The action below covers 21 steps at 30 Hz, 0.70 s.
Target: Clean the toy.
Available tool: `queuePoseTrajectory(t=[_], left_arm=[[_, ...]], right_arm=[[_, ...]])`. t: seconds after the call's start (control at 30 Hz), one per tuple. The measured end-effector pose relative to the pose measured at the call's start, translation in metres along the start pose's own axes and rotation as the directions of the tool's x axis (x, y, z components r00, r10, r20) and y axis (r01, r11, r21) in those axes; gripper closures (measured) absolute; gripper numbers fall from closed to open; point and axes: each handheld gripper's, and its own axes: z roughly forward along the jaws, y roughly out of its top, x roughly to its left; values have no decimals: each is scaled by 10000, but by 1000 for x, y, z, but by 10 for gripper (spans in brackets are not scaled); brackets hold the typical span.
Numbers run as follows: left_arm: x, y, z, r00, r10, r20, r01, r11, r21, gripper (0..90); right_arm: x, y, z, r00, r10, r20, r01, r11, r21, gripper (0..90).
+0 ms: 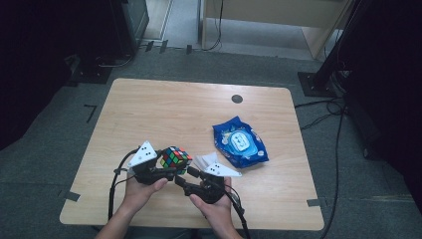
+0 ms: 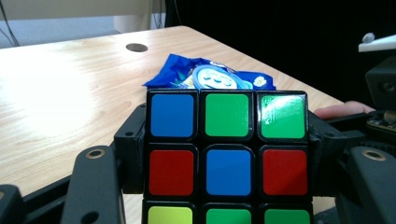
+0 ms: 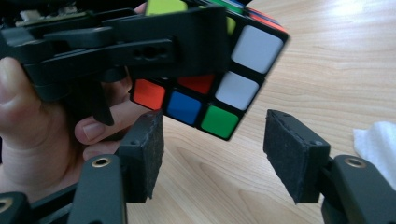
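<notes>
A scrambled Rubik's cube (image 1: pixel 175 158) (image 2: pixel 227 154) is held just above the wooden table (image 1: pixel 174 109), near its front edge. My left gripper (image 1: pixel 169 167) (image 2: pixel 227 144) is shut on it, one black jaw pressed against each side. In the left gripper view the face towards the camera shows blue, green and red stickers. My right gripper (image 1: pixel 185 177) (image 3: pixel 218 156) stands open just to the right of the cube. In the right gripper view the cube (image 3: pixel 219 88) hangs tilted above and beyond its two padded jaws, which touch nothing. A hand wraps each gripper.
A blue pack of wet wipes (image 1: pixel 240 142) (image 2: pixel 210 77) lies right of centre. A crumpled white tissue (image 1: pixel 206 160) (image 3: pixel 376 140) sits beside my right gripper. A round cable hole (image 1: pixel 237 98) is near the far edge. Cables and dark stands surround the table.
</notes>
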Motion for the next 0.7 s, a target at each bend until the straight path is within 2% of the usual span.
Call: queuePoseTrajectory(t=[0.13,0.17,0.2,0.27,0.37,0.4,0.53,0.7], left_arm=[[1,-2,2,9999,-157,-1,157,9998,130,338],[2,-2,2,9997,-235,53,234,9997,121,338],[2,-2,2,9995,-297,140,296,9995,98,338],[1,-1,3,9993,-304,230,302,9995,84,339],[-4,-1,5,9996,-1,273,-5,9997,238,338],[-4,-2,5,9997,43,244,-49,9997,226,339],[-2,0,4,9990,-101,443,88,9995,287,339],[2,2,1,9976,-208,667,185,9992,355,337]], right_arm=[[2,0,-1,9959,-857,304,855,9963,95,431],[3,0,0,9928,-1143,359,1137,9934,177,432],[4,-1,2,9862,-1558,558,1539,9874,365,433],[5,-4,6,9762,-2006,825,1949,9781,729,429],[5,-8,9,9703,-2088,1221,2023,9773,631,514],[5,-7,9,9712,-2046,1221,1988,9783,580,532],[5,-8,6,9690,-2151,1217,2116,9765,417,623],[0,-6,3,9633,-2127,1636,2116,9771,242,676]])
